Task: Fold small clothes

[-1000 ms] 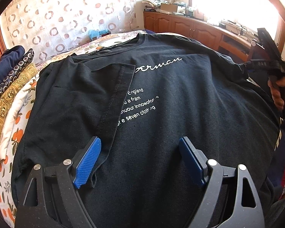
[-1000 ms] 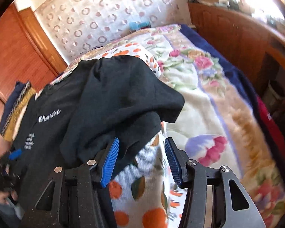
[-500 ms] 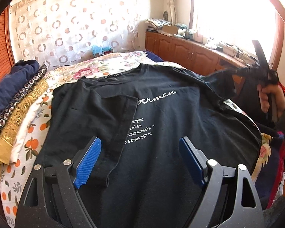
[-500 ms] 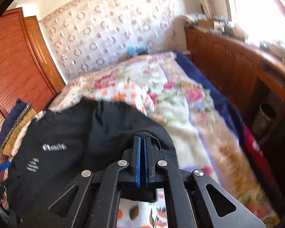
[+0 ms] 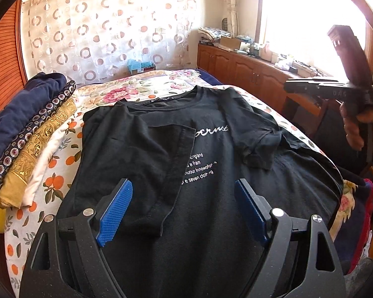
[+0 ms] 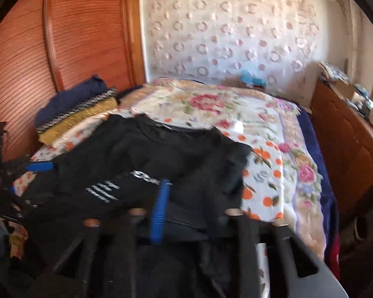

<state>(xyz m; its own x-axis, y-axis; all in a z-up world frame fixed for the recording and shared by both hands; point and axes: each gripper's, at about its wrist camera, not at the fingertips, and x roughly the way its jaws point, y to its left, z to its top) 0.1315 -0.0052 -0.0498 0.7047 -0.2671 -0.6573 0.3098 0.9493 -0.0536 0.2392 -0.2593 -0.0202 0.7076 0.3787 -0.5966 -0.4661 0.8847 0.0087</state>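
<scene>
A black T-shirt (image 5: 211, 173) with white print lies face up on the bed, both sleeves folded in over the chest. My left gripper (image 5: 181, 208) is open and empty, hovering above the shirt's lower part. My right gripper (image 5: 310, 87) is lifted off to the right of the shirt, apart from it. In the blurred right wrist view the shirt (image 6: 161, 164) lies ahead; the right gripper (image 6: 186, 206) shows one blue pad (image 6: 159, 208) and its jaws look spread, with nothing between them.
A stack of folded clothes (image 5: 24, 136) sits at the shirt's left. The floral bedspread (image 5: 141, 87) stretches beyond the collar. A wooden cabinet (image 5: 248, 74) under the window runs along the right, and a wooden wardrobe (image 6: 62, 37) along the left.
My right gripper pinched the right sleeve, carried it over onto the chest, let go and lifted away to the right. My left gripper stayed open and drew back slightly.
</scene>
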